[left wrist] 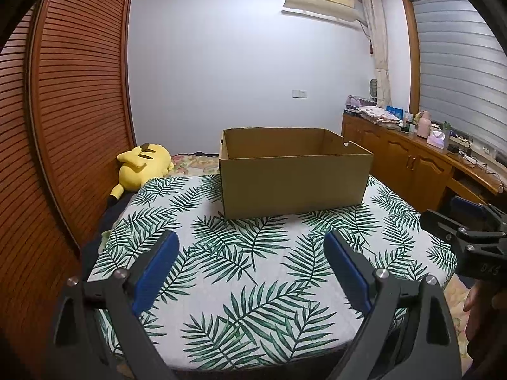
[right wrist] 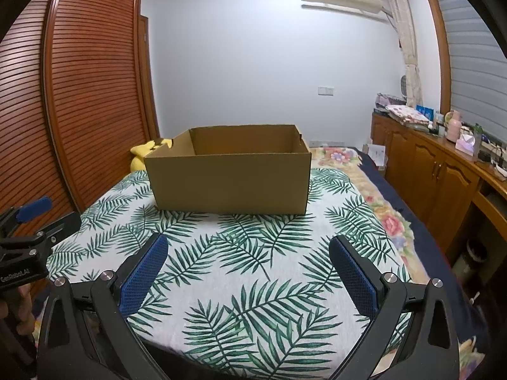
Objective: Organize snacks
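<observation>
An open brown cardboard box (left wrist: 296, 183) stands on a leaf-print cloth (left wrist: 247, 272) on the bed; it also shows in the right wrist view (right wrist: 229, 180). Its inside floor is hidden. No snacks are in view. My left gripper (left wrist: 252, 247) is open and empty, hovering over the cloth short of the box. My right gripper (right wrist: 248, 250) is open and empty, likewise short of the box. The right gripper shows at the right edge of the left wrist view (left wrist: 469, 237); the left gripper shows at the left edge of the right wrist view (right wrist: 28, 221).
A yellow plush toy (left wrist: 142, 166) lies left of the box by the slatted wardrobe (left wrist: 73, 126). A wooden cabinet (right wrist: 443, 174) with clutter on top runs along the right. A floral quilt (right wrist: 383, 209) lies under the cloth.
</observation>
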The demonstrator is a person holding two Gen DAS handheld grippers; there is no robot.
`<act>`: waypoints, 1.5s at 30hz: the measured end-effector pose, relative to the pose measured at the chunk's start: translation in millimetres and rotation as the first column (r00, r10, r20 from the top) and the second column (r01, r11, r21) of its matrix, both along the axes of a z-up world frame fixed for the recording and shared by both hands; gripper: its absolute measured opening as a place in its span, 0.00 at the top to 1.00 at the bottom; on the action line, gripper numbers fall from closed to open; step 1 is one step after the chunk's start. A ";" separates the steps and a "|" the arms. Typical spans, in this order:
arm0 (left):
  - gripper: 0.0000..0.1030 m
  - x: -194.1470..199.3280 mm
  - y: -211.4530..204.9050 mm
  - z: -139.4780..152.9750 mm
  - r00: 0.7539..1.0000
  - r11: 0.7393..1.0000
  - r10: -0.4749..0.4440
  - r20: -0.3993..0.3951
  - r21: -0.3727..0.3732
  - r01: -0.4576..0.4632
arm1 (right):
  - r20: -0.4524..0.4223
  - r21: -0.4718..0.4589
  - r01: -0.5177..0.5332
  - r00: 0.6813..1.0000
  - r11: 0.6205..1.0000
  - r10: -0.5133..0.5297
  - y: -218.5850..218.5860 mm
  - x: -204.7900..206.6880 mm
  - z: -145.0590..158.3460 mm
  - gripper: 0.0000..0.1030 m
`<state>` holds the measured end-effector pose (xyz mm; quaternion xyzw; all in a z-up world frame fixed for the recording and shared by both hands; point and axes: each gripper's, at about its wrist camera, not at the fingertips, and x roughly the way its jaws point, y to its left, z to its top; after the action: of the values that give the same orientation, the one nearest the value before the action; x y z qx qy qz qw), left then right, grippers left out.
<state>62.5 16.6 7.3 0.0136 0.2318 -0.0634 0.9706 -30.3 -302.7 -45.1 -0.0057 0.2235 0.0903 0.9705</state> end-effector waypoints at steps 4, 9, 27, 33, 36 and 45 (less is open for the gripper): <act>0.09 -0.5 -0.1 0.3 1.000 1.000 0.004 0.000 0.002 -0.004 | 0.002 0.001 0.001 1.000 1.000 -0.001 -0.4 -1.2 -0.3 0.00; 0.09 -1.4 0.8 0.4 1.000 1.000 0.007 0.002 0.005 -0.007 | 0.003 -0.001 0.002 1.000 1.000 -0.002 -0.4 -1.4 -0.4 0.00; 0.09 -3.6 2.0 1.5 1.000 1.000 0.013 0.008 0.007 -0.013 | 0.013 -0.006 0.008 1.000 1.000 -0.008 -2.9 -4.8 0.9 0.00; 0.09 -4.1 2.3 2.3 1.000 1.000 0.012 0.007 0.008 -0.012 | 0.013 -0.007 0.009 1.000 1.000 -0.009 -2.8 -4.6 1.0 0.00; 0.09 -4.1 2.5 2.6 1.000 1.000 0.012 0.008 0.009 -0.012 | 0.014 -0.006 0.009 1.000 1.000 -0.009 -3.2 -4.9 1.1 0.00; 0.09 -5.0 2.2 5.2 1.000 1.000 0.012 0.013 0.009 -0.012 | 0.015 -0.006 0.010 1.000 1.000 -0.010 -3.5 -4.8 1.4 0.00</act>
<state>57.4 18.8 12.5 0.0170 0.2260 -0.0562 0.9724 -35.2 -306.2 -43.7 -0.0081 0.2166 0.0848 0.9725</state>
